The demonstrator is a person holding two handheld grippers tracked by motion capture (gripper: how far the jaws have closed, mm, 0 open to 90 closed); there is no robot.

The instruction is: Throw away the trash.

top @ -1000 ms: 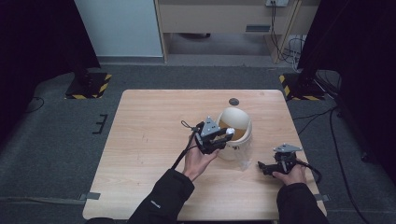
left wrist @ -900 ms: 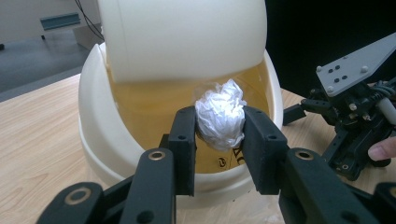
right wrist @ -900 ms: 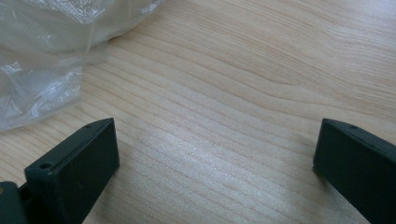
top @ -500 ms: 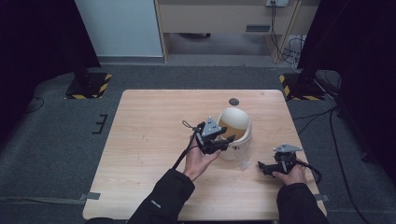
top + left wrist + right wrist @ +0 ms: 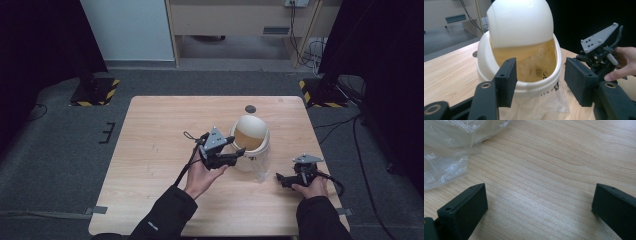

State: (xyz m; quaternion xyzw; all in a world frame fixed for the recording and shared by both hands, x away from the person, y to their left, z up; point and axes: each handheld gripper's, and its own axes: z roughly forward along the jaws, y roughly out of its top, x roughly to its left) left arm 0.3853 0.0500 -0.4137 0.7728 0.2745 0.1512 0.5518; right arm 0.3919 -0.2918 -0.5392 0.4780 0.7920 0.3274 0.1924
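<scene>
The small white bin (image 5: 519,62) with a swing lid (image 5: 520,23) stands on the counter (image 5: 150,150) just in front of the left claw (image 5: 540,75). Its lid is tilted inward, so the opening shows a yellowish liner with a barcode label inside. A clear plastic bag (image 5: 541,107) hangs out from under the rim, down to the counter, between this claw and the bin.

The left claw is half wide and holds nothing; its jaws have just been opening, and nothing is between them now. Compared with one second ago, when it was closed at the lid, it is now drawn a little back from the bin.

The right claw (image 5: 539,210) rests well apart at the right side of the bin, jaws wide and empty, above bare wood, with the edge of the plastic bag (image 5: 446,152) just ahead of its left jaw.

I judge the risk like this: the bin looks light, so a push on the lid can slide or tip it. Also a jaw can catch the loose bag and drag the bin.
</scene>
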